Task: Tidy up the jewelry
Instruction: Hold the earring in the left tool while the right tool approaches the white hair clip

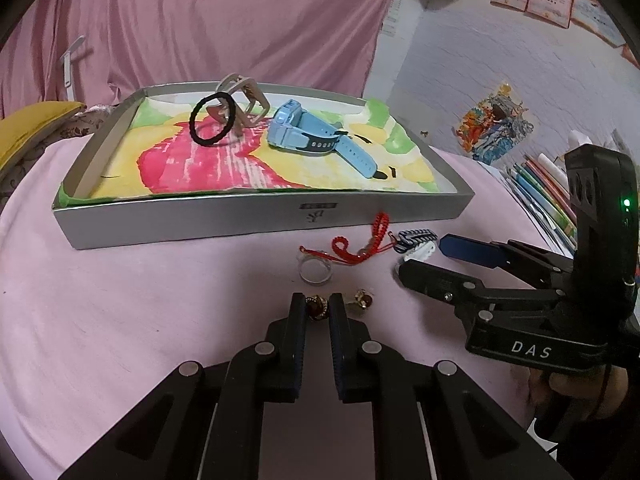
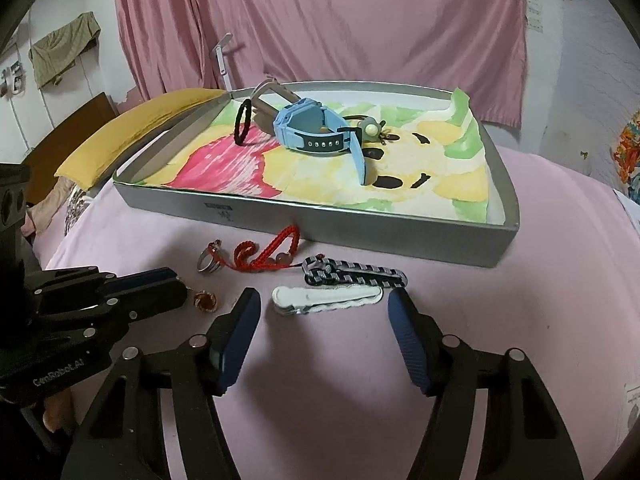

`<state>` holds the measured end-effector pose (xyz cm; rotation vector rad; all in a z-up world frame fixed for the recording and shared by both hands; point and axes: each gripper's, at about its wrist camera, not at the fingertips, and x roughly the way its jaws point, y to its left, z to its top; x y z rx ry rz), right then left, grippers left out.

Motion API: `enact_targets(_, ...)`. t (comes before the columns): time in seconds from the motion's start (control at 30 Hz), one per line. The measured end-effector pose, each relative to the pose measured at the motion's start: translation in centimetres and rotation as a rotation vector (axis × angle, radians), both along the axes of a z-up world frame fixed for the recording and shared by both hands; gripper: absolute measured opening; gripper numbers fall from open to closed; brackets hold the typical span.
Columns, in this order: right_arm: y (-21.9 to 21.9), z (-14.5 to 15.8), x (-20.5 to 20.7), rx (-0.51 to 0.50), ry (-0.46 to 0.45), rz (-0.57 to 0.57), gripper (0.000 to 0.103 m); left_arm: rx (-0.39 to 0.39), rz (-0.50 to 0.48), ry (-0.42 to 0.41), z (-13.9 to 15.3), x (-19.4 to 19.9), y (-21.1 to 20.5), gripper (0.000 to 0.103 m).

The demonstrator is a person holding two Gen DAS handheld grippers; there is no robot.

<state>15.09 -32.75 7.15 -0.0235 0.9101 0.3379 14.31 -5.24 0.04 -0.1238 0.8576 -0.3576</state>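
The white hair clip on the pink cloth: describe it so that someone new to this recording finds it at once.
Start at the grey tray with the painted lining, then come down to the pink cloth in front of its near wall. The white hair clip lies flat there, between the open fingers of the right gripper. Just behind it lies a blue-and-white braided strap; the clip is plain white.

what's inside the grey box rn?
Inside the grey box: blue watch, black hair tie, beige claw clip, small green-grey trinket, all on a painted paper liner. The box floor beneath the liner is hidden.
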Motion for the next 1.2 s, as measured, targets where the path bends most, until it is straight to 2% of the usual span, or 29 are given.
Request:
enact_targets(0.17,0.3,0.0,0.0,-0.015,-0.003,0.006,0.056,-0.009,0.006,0.001,-0.1,0.2,0.2,0.011)
enact_targets(0.27,0.4,0.1,0.0,-0.018,-0.006,0.007,0.047,-0.013,0.008,0.0,-0.1,0.2,0.2,0.011)
enact_targets(0.33,0.3,0.2,-0.1,-0.016,-0.009,0.008,0.035,-0.013,0.009,-0.002,-0.1,0.1,0.2,0.011)
enact_targets(0.4,0.1,0.1,-0.2,-0.009,-0.01,0.01,0.031,-0.013,0.009,-0.002,-0.1,0.1,0.3,0.011)
enact_targets(0.6,-0.1,0.2,-0.7,-0.005,-0.008,0.007,0.027,-0.02,0.013,-0.002,-0.1,0.1,0.4,0.011)
enact_targets(0.87,-0.1,0.2,-0.7,0.026,0.006,-0.046,0.027,-0.029,0.02,0.0,-0.2,0.2,0.7,0.011)
enact_targets(1.2,1.1,0.2,-0.6,-0.045,-0.01,-0.076,0.027,-0.035,0.027,0.001,-0.2,0.3,1.1,0.011)
